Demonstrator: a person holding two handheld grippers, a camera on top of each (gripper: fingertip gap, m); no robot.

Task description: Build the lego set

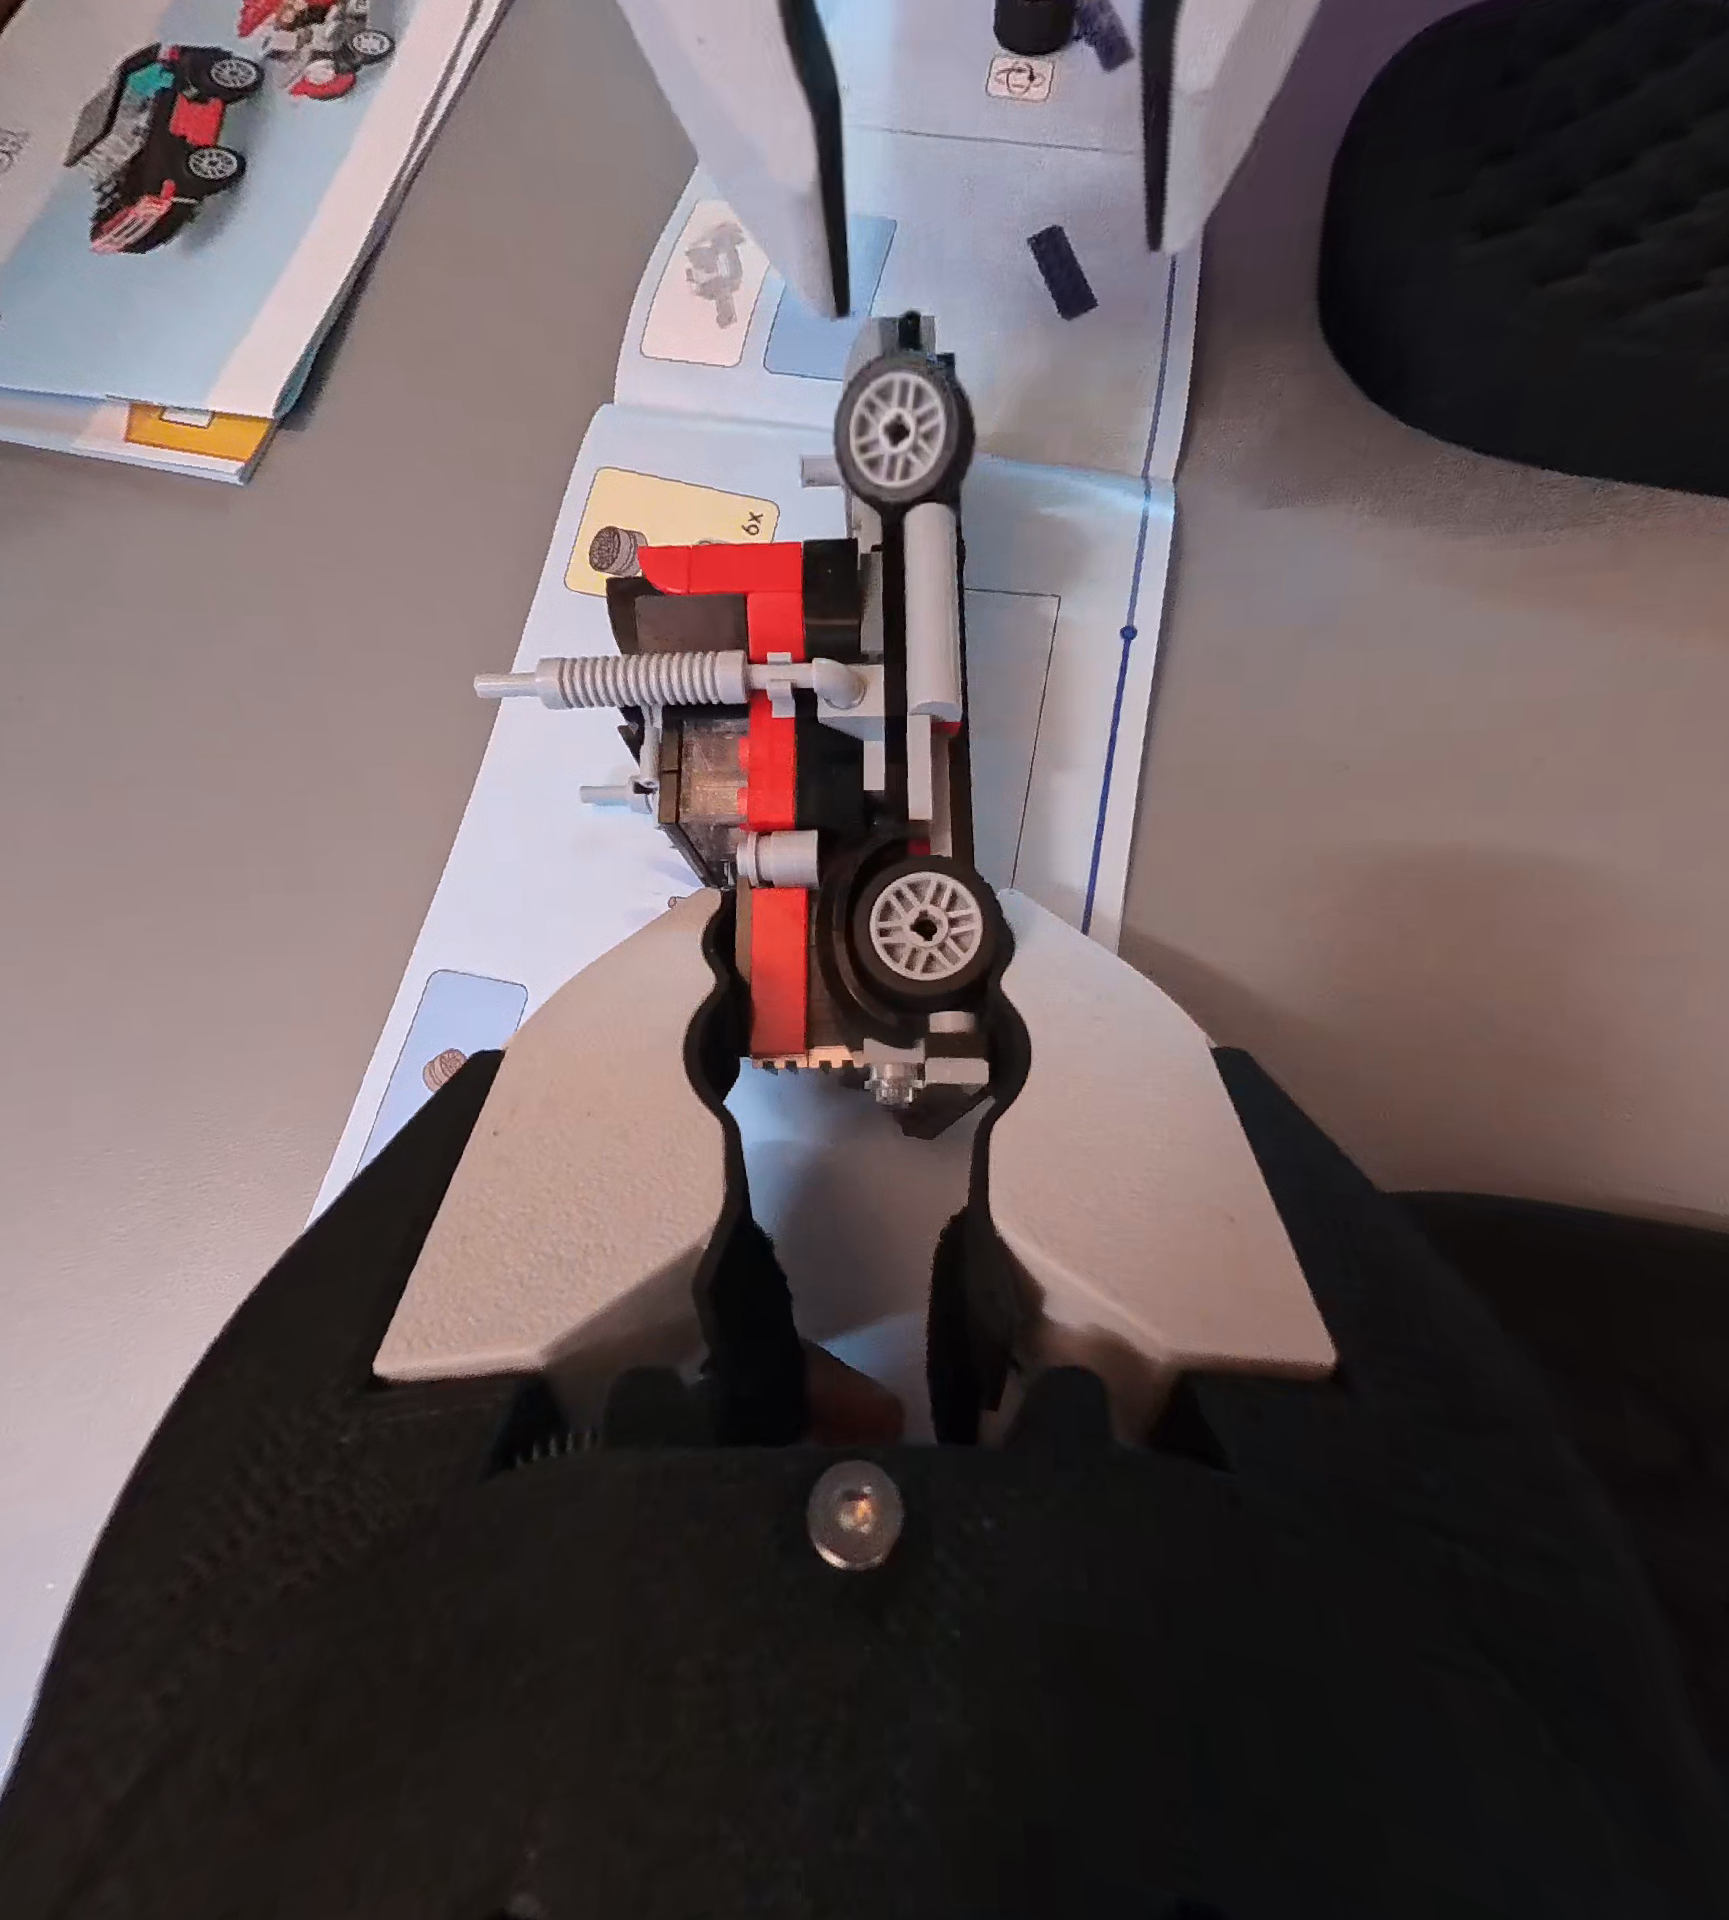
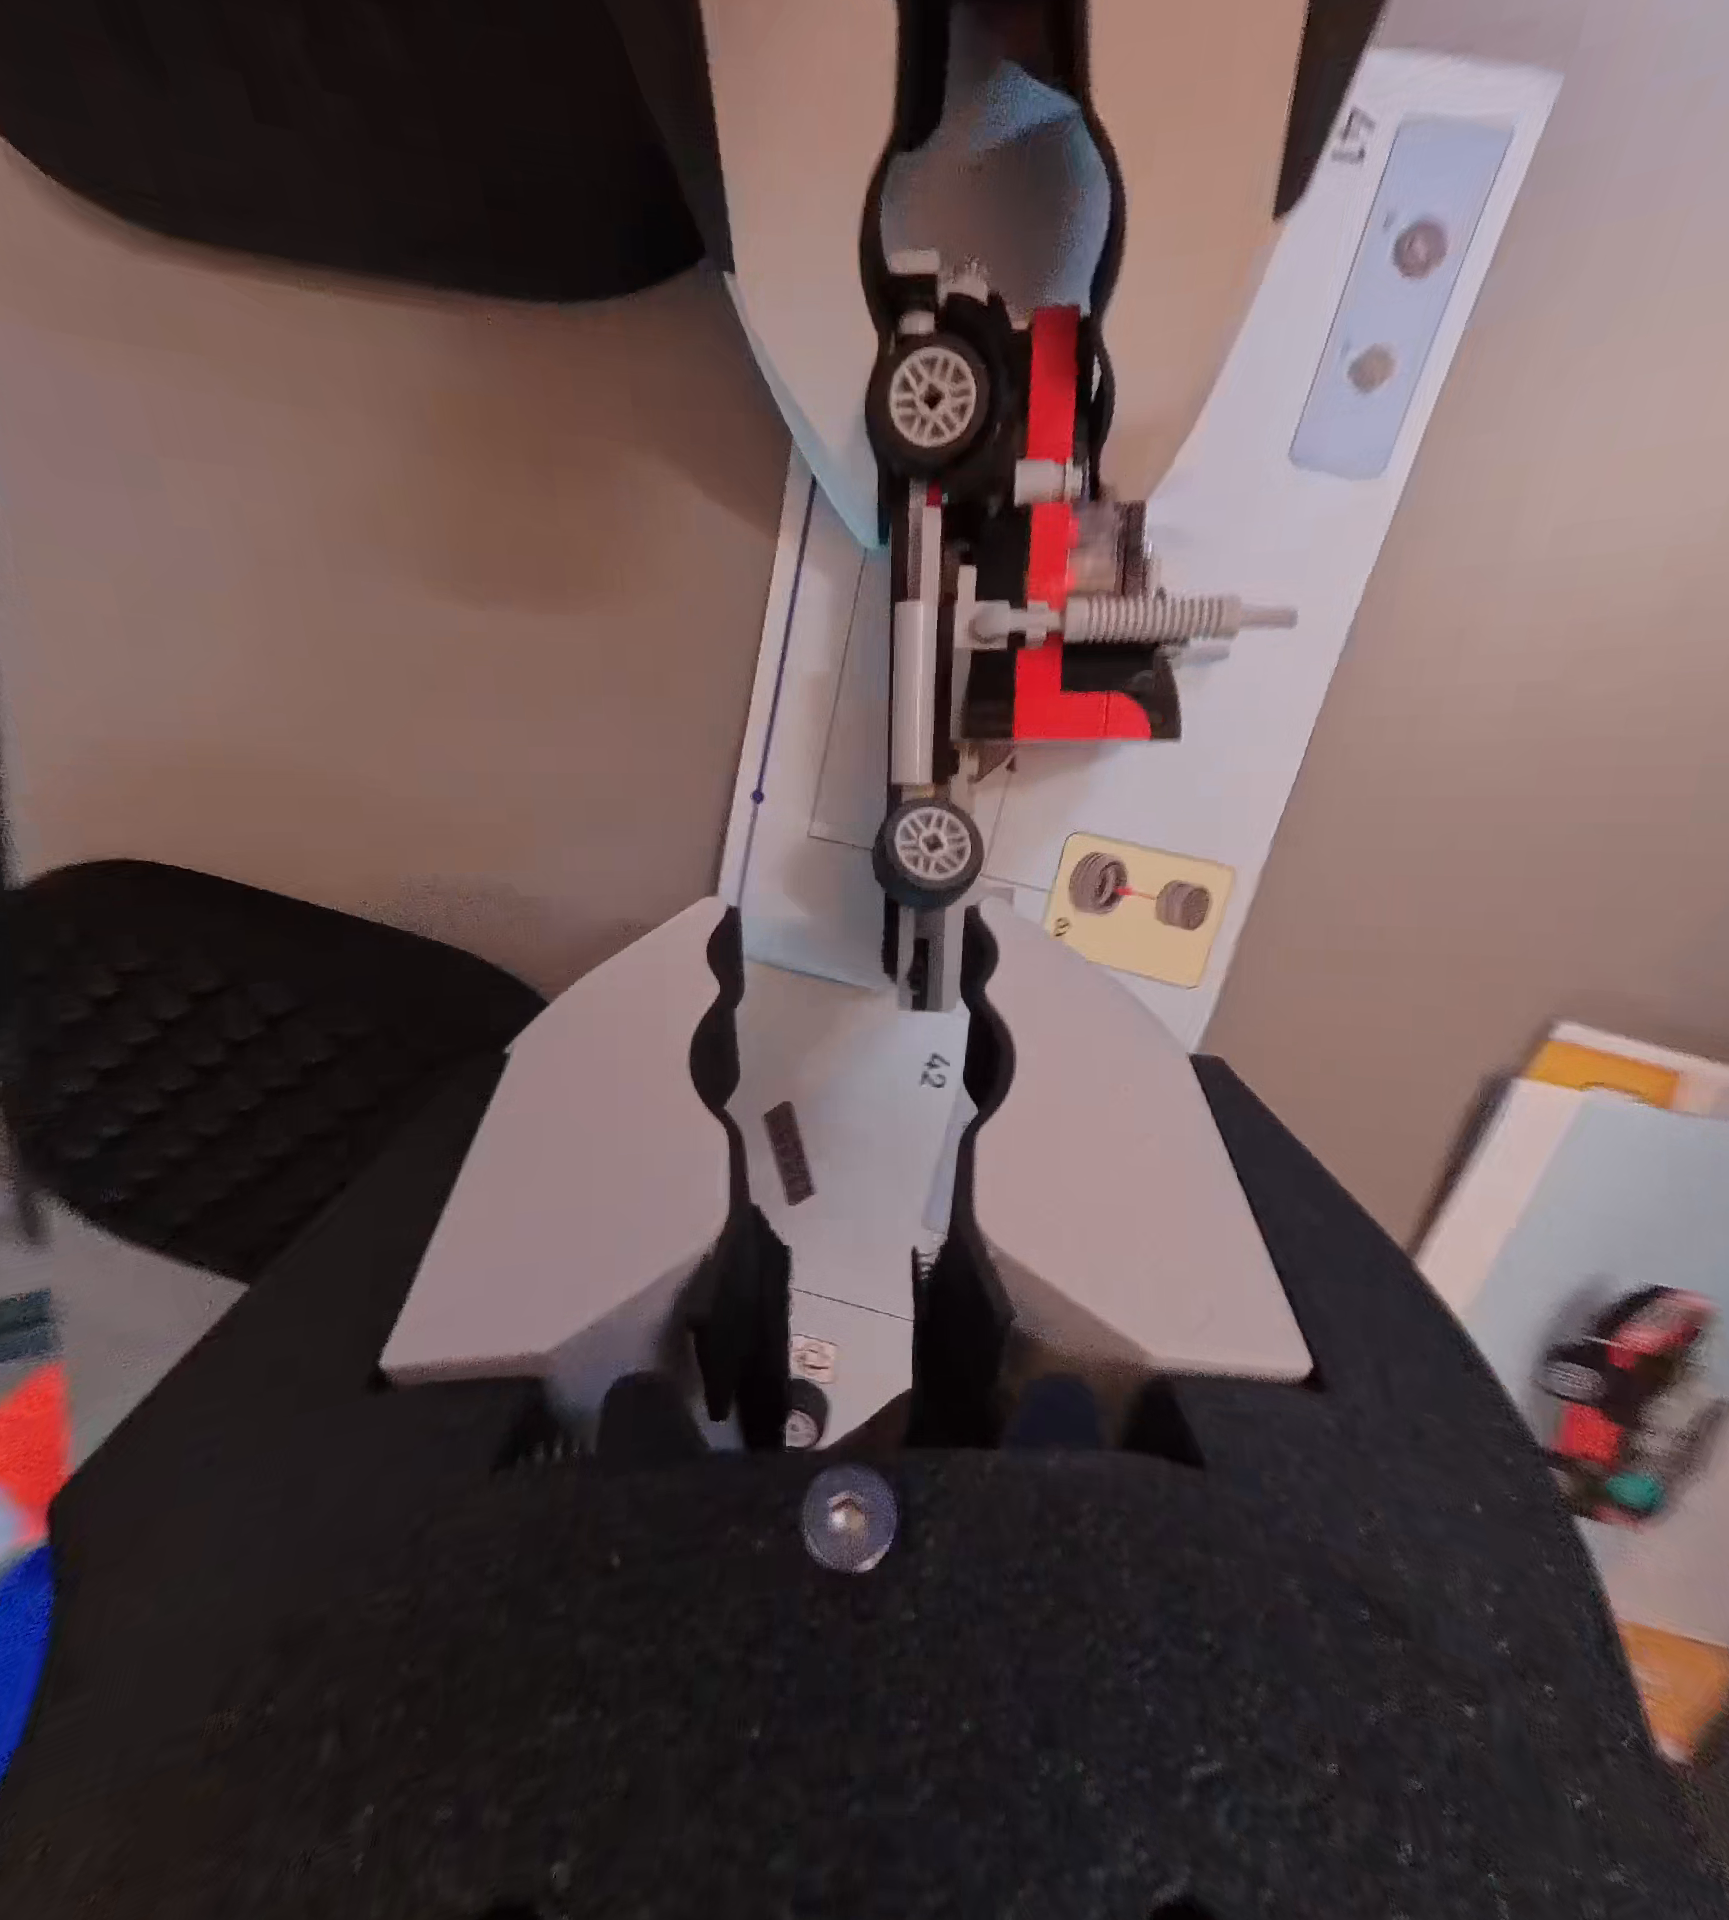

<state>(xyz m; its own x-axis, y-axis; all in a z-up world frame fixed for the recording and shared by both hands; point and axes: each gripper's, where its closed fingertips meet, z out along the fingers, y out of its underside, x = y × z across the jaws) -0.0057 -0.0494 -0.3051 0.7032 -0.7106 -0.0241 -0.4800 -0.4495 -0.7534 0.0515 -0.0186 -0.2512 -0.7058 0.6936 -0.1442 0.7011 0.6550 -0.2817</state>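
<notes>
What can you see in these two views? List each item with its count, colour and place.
Lego car: one, red, black and grey, on its side over the open booklet.
Wheels: two showing, grey hubs with black tyres, on the car.
Open instruction booklet: one, pale blue, on the table.
Closed booklets: a stack, pale blue and yellow, beside it.
Loose plate: one, dark blue, on the open booklet.
Chair seat: one, black, beside the table.
Table: one, grey.
Left tool: one, grey and black, shut on the car's end.
Right tool: one, same colours, open around the other end.
</notes>
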